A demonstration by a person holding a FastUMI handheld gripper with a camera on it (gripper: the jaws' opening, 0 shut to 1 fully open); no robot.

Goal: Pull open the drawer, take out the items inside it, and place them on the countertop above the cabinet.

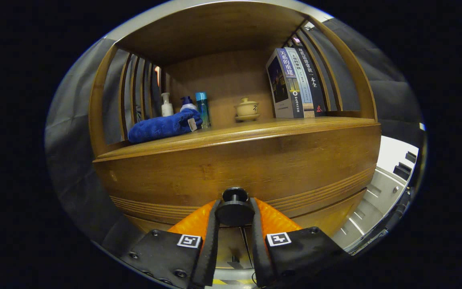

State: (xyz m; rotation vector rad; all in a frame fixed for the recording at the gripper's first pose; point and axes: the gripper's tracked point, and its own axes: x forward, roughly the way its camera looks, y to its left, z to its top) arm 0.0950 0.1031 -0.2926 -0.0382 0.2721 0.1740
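Blue towel (163,127), bottles (202,107), teacup (247,109) and books (295,84).

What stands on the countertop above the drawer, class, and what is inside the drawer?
On the countertop: a blue towel, three bottles, a lidded cup on a saucer and books. The drawer is closed, hiding its contents; the fingers grip its knob.

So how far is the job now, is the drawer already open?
Done: the gripper has reached the drawer's black knob, and its fingers close on both sides of it. In hand: the pull; whether the drawer front has moved out cannot be told. Left: taking out the items and placing them on the countertop.
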